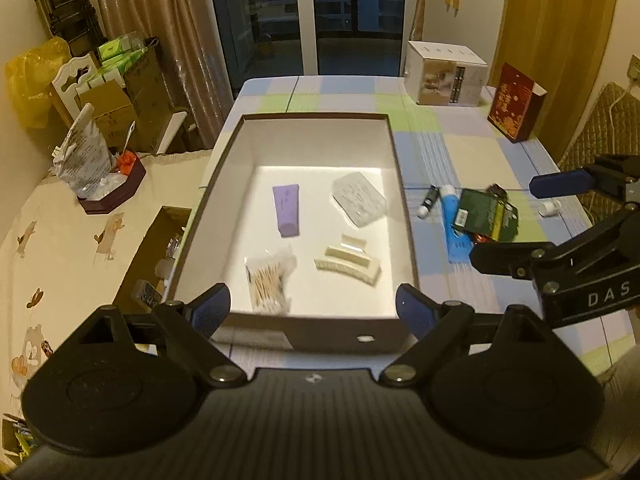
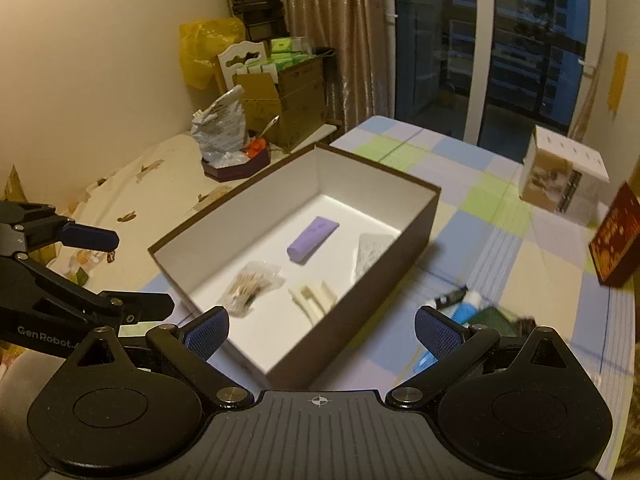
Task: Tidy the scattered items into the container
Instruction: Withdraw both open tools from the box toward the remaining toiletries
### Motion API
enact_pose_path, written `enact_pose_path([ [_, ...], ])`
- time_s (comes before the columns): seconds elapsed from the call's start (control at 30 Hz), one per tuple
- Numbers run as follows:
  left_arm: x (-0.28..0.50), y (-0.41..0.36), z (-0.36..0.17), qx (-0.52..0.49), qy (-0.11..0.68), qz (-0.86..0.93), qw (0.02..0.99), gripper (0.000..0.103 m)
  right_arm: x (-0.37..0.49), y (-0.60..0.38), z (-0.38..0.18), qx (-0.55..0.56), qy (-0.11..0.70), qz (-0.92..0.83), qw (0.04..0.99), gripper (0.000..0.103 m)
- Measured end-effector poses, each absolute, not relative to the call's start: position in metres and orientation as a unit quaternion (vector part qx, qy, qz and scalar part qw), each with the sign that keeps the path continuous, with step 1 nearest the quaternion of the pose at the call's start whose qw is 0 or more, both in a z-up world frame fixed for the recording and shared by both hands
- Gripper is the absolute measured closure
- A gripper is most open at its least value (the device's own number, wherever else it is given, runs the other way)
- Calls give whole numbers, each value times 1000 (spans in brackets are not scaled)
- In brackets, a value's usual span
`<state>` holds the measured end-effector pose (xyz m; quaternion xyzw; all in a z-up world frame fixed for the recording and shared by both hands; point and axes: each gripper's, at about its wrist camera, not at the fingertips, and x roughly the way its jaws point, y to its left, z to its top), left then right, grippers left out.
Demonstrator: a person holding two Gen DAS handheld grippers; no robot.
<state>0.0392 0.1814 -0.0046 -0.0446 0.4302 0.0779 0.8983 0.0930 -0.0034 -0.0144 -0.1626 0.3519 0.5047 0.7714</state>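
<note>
An open brown box with a white inside sits on the checked table. In it lie a purple tube, a clear plastic case, a cream hair clip and a bag of cotton swabs. Right of the box lie a small black tube, a blue tube and a green packet. My left gripper is open above the box's near end. My right gripper is open above the loose items, holding nothing.
A small white bottle lies by the table's right edge. At the far end stand a white carton and a red box. Left of the table is a cream-covered surface with a dark tray and a bag.
</note>
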Motion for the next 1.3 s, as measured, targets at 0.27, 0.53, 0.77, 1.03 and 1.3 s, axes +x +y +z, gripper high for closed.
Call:
enact_pose_path([
  [0.27,12,163,-8,-51,431,78,897,14,74,-37,-19,-144,369,494,774,0],
  [0.53,-3,148,-16,-64,442,64,892,14,60,-58,-28,-149,379,486,773,0],
  [0.77,-11,135,-25,-77,452,52,887,14,56,-76,-37,-150,393,473,774,0],
  [1.03,-10,118,-28,-72,457,37,886,14,59,-98,-40,-145,404,447,784,0],
  [1.3,3,98,-34,-62,464,12,884,14,68,-117,-45,-144,415,414,797,0],
])
